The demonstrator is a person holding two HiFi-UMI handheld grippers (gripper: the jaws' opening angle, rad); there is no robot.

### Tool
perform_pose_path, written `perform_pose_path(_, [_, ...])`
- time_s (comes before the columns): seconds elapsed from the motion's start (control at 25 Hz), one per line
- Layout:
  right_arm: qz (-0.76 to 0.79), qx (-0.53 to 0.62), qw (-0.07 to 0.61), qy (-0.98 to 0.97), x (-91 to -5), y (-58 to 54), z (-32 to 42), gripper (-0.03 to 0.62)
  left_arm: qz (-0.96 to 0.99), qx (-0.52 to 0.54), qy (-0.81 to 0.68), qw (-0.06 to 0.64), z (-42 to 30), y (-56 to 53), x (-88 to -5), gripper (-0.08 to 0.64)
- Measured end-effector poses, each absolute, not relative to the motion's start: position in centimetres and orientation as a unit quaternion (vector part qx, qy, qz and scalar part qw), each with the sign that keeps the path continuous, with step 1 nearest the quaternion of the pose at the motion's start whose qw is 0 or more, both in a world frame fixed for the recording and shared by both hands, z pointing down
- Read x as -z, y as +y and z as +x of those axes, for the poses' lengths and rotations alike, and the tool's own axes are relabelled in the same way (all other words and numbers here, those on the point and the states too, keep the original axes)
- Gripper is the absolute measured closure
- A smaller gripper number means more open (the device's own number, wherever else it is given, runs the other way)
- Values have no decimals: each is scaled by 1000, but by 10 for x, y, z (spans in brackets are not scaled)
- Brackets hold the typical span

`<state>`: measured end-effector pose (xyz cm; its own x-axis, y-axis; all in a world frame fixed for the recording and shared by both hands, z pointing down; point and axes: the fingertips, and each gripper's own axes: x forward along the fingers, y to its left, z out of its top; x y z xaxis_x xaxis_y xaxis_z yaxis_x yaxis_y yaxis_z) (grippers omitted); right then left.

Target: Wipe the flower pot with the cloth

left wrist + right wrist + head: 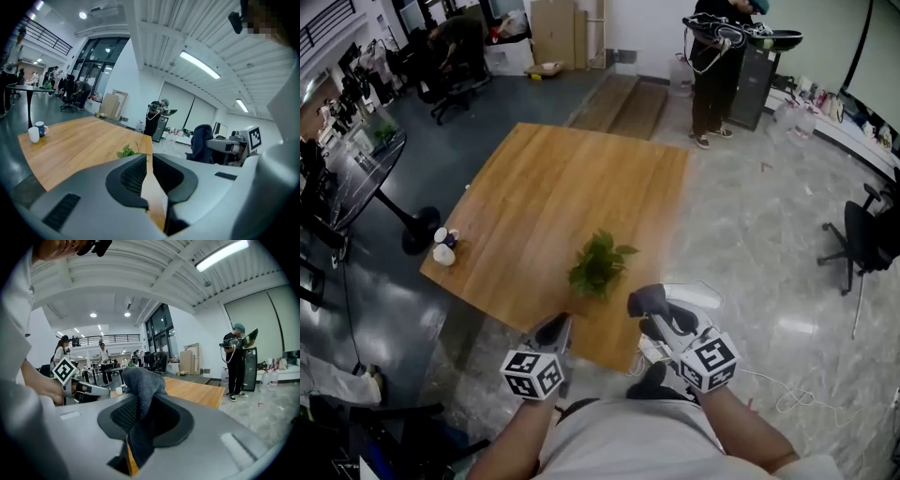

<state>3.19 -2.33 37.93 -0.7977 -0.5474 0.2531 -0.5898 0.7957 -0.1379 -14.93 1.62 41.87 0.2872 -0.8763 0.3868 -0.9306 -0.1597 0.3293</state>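
Observation:
A small leafy potted plant [600, 265] stands near the front edge of the wooden table [553, 178]; leaves hide its pot from above. In the left gripper view the leaves [126, 151] peek over the jaws. My left gripper [555, 328] hovers at the table's near edge, left of the plant, its jaws together with nothing between them [151, 158]. My right gripper [649, 306] is just right of the plant, shut on a grey cloth [143, 390] that bunches above the fingertips and hangs down between the jaws. The cloth [648, 299] is apart from the plant.
Two cups [443, 246] stand at the table's left corner. A person [717, 66] stands beyond the far right corner. A black office chair [862, 234] is at the right, a round dark table [356, 169] at the left. White cables [787, 398] lie on the floor.

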Motion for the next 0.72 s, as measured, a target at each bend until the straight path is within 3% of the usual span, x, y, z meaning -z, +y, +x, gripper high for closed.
perform_pose_path(0.36, [284, -177, 133, -933, -457, -108, 22, 514, 701, -116, -621, 331, -185, -67, -513, 479])
perform_pose_path(0.72, [309, -242, 178, -902, -536, -155, -11, 514, 675, -163, -573, 436, -236, -163, -612, 463])
